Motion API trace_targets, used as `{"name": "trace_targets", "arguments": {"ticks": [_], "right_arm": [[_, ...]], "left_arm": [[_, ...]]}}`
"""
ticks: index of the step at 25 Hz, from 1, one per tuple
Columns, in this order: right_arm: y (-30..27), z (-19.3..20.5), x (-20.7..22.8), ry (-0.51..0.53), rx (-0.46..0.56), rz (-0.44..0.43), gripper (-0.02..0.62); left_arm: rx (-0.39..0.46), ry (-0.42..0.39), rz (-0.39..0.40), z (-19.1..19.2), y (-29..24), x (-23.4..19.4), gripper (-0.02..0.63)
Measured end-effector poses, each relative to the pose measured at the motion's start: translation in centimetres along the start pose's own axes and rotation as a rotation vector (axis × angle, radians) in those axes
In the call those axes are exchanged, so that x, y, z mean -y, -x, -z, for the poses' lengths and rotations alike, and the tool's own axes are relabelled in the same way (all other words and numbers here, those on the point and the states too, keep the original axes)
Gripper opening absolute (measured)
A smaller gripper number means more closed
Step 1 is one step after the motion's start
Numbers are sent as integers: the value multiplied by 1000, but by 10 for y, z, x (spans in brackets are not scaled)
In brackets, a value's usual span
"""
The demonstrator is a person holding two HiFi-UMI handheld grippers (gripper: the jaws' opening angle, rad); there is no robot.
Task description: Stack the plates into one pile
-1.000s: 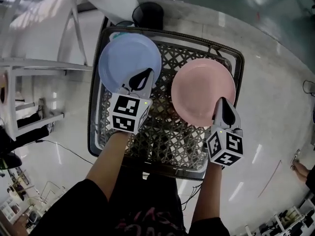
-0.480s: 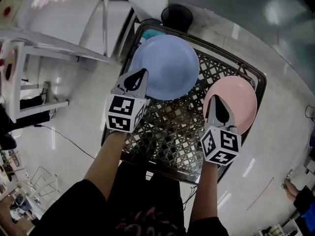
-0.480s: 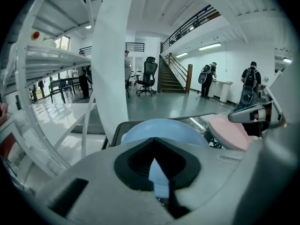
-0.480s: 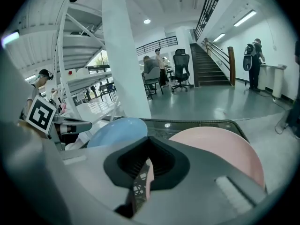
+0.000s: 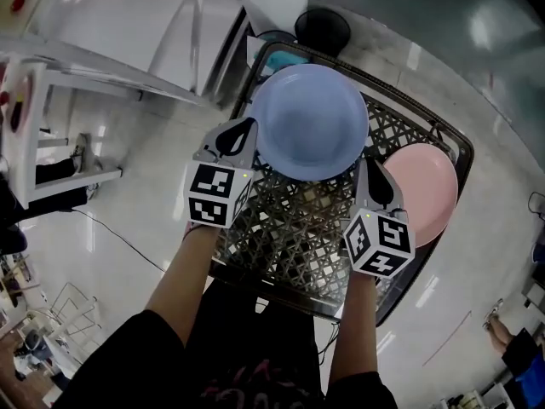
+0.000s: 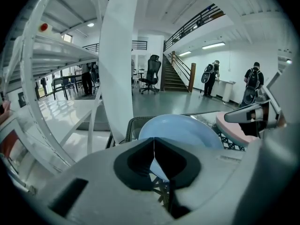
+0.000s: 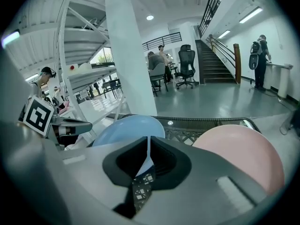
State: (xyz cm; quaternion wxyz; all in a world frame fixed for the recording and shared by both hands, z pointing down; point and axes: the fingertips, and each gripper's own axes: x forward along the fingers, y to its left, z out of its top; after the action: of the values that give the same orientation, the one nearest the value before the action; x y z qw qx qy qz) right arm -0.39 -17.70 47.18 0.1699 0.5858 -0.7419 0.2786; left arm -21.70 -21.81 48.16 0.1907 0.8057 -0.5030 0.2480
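So right now my left hand-held gripper [image 5: 245, 128] is pinched tight on the left rim of the blue plate [image 5: 311, 122], jaws fully together on that thin edge. The plate looks to be held up over the far middle of the lattice-top bench [image 5: 289, 220]. The pink plate [image 5: 426, 192] lies flat near the bench's right edge, beside the blue one and not under it, and from the right gripper view I can see a strip of lattice between the two. My right hand-held gripper [image 5: 372, 170] sits in between the plates, right by the pink one's left rim. Its jaws have just been opening and stand only a narrow slit apart, with nothing gripped; through the slit I just see blue plate and lattice beyond.
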Motion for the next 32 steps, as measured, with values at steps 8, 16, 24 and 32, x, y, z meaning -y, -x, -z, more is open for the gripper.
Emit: {"name": "trace_targets", "arguments": {"ticks": [8,16,24,32], "right_arm": [[-19,3,-9,-25,-27,7,140],[-41,5,-1,-10,-84,53,219],[-52,9,0,-92,-128,106,215],[-56,20,8,-132,-163,156,212]], "left_arm": [[-30,10,17,5,-15,-9,88],[-48,18,27,8,-33,-18,143],[-64,28,35,10,-43,-21,146],[-82,30,49,14,-53,-24,143]]}}
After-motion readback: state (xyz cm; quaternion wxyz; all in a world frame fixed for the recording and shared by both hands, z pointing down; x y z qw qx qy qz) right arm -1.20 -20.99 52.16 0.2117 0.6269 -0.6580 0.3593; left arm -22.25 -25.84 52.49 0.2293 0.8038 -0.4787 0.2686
